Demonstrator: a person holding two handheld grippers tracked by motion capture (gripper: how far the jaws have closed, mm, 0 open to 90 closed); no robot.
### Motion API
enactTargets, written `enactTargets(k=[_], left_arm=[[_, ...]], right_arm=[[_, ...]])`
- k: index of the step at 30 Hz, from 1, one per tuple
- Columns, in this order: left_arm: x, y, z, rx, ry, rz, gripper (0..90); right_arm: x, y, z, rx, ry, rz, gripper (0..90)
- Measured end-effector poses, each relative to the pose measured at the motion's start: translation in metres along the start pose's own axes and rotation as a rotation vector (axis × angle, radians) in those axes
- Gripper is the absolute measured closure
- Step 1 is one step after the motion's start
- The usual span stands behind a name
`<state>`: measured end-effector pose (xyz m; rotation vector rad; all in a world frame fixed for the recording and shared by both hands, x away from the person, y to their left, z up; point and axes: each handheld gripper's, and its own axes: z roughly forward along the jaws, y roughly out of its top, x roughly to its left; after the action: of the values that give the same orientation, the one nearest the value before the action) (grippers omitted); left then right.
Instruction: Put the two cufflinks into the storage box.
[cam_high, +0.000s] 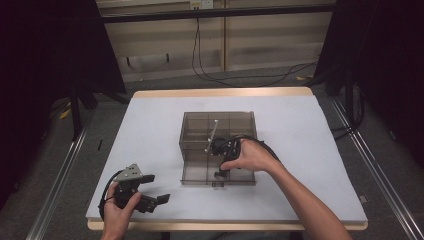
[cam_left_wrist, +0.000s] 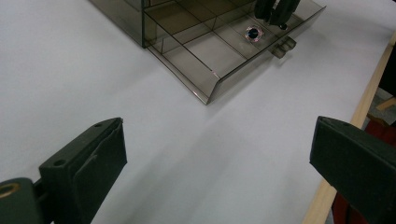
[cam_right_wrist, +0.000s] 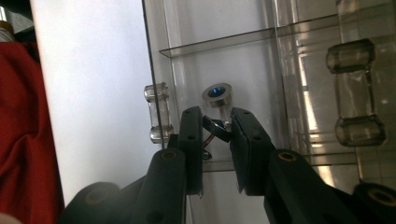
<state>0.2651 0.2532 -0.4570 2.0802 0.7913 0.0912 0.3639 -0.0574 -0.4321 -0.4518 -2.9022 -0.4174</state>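
Right gripper (cam_high: 218, 172), seen from the high view, reaches down into the front middle compartment of the smoky clear organizer box (cam_high: 192, 131), which sits at the middle of the white worktop (cam_high: 150, 125). Left gripper (cam_high: 157, 189) rests well to the left of the box's front corner, near the worktop's front edge.

From the left gripper view, its jaws stand spread wide with nothing between them; the box (cam_left_wrist: 219, 81) lies ahead, and a small round metal part (cam_left_wrist: 252, 32) rests in a front compartment just inside the box's front wall, under the other gripper (cam_left_wrist: 275, 14).

From the right gripper view, the right gripper (cam_right_wrist: 217, 126) is pinching the small round metal part (cam_right_wrist: 217, 94), with its blue centre, by the stem, inside the compartment beside the box's clear front handle (cam_right_wrist: 159, 114).
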Motion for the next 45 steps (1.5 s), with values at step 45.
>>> enactTargets(k=[45], left_arm=[[0.004,0.001,0.005,0.012,0.000,-0.022,3.6]], right_arm=[[0.001,-0.032,-0.010,-0.203,-0.032,0.066,68.3]])
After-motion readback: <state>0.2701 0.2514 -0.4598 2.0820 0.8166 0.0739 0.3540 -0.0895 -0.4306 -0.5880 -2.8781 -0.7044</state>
